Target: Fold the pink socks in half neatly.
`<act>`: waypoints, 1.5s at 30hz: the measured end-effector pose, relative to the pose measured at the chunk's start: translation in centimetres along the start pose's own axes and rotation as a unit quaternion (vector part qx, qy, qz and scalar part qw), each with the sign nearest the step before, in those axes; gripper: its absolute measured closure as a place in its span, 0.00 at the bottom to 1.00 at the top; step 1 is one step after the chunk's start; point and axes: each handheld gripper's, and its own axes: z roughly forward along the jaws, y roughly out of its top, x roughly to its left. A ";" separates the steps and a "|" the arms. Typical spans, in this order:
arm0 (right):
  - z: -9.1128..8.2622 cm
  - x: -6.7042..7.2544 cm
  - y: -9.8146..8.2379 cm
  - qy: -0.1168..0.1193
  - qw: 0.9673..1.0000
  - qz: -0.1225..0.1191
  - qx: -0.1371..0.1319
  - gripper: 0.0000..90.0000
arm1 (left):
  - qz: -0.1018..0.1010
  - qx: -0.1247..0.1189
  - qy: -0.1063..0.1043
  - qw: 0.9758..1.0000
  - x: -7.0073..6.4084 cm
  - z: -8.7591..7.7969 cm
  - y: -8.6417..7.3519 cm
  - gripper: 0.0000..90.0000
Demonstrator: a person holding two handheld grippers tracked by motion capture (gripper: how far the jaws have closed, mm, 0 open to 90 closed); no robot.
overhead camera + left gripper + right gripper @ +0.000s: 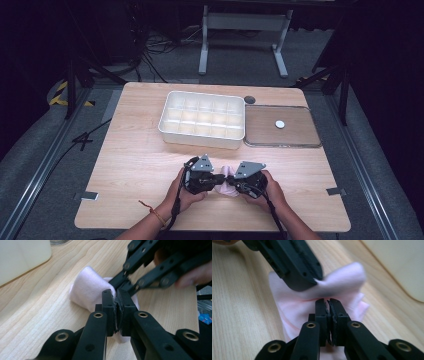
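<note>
A small pale pink cloth lies bunched near the table's front edge, between my two grippers. My left gripper points right and my right gripper points left, tips almost meeting over the cloth. In the left gripper view the jaws are shut with a fold of the pink cloth pinched at their tips, and the right gripper reaches in from the upper right. In the right gripper view the jaws are shut on the cloth, with the left gripper gripping it just above.
A white tray with several compartments stands at the table's far middle. Right of it lies a flat brown tray with a small white disc on it. A dark round hole sits behind them.
</note>
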 end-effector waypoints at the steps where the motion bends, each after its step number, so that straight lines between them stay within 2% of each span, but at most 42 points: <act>1: -0.4 -0.2 -0.1 -0.001 1.000 0.005 -0.002 0.94 | -0.003 -0.002 -0.002 1.000 0.0 0.0 0.0 0.95; 5: -1.5 -1.2 -0.8 -0.004 1.000 0.014 0.011 0.94 | -0.003 -0.001 -0.002 1.000 0.0 0.0 0.0 0.95; 6: -1.5 -1.3 -1.0 0.000 1.000 0.020 0.014 0.94 | -0.001 -0.001 -0.004 1.000 0.0 0.1 0.1 0.95; 9: -1.0 -1.3 -1.2 0.005 0.999 0.019 0.026 0.95 | 0.001 0.004 -0.006 1.000 -0.2 0.5 0.4 0.95; 12: -0.5 -1.0 -1.1 0.006 0.999 0.015 0.032 0.96 | 0.023 0.013 0.003 1.000 -0.7 0.7 0.9 0.95; 15: -0.3 -0.8 -1.2 0.003 0.999 0.013 0.029 0.96 | 0.029 0.011 0.003 1.000 -1.2 1.0 1.1 0.95; 18: -0.2 -0.7 -1.1 0.001 1.000 0.013 0.028 0.96 | 0.043 0.026 0.008 0.999 -1.5 1.4 1.1 0.95; 22: -0.6 -1.0 -1.1 0.010 1.000 0.018 0.020 0.91 | 0.042 0.031 0.012 0.999 -1.6 1.4 0.9 0.95; 24: -1.3 -1.5 -1.1 0.005 1.000 0.029 0.010 0.90 | 0.040 0.032 0.013 0.999 -1.5 1.3 0.8 0.95; 26: -1.8 -2.1 -1.4 -0.006 0.999 0.041 0.013 0.87 | 0.038 0.031 0.012 0.999 -1.4 1.3 0.9 0.95; 28: -1.7 -2.5 -1.8 -0.008 0.998 0.054 0.023 0.87 | 0.042 0.034 0.012 0.998 -1.3 1.3 1.1 0.95; 33: -1.0 -2.5 -1.9 0.004 0.998 0.054 0.032 0.91 | 0.046 0.034 0.014 0.998 -1.5 1.6 1.6 0.95; 38: -0.8 -2.5 -2.1 0.009 0.998 0.062 0.026 0.93 | 0.053 0.040 0.012 0.998 -1.7 2.3 1.7 0.94; 45: -0.8 -2.5 -2.0 0.010 0.998 0.061 0.027 0.93 | 0.054 0.045 0.015 0.997 -2.0 3.3 1.5 0.94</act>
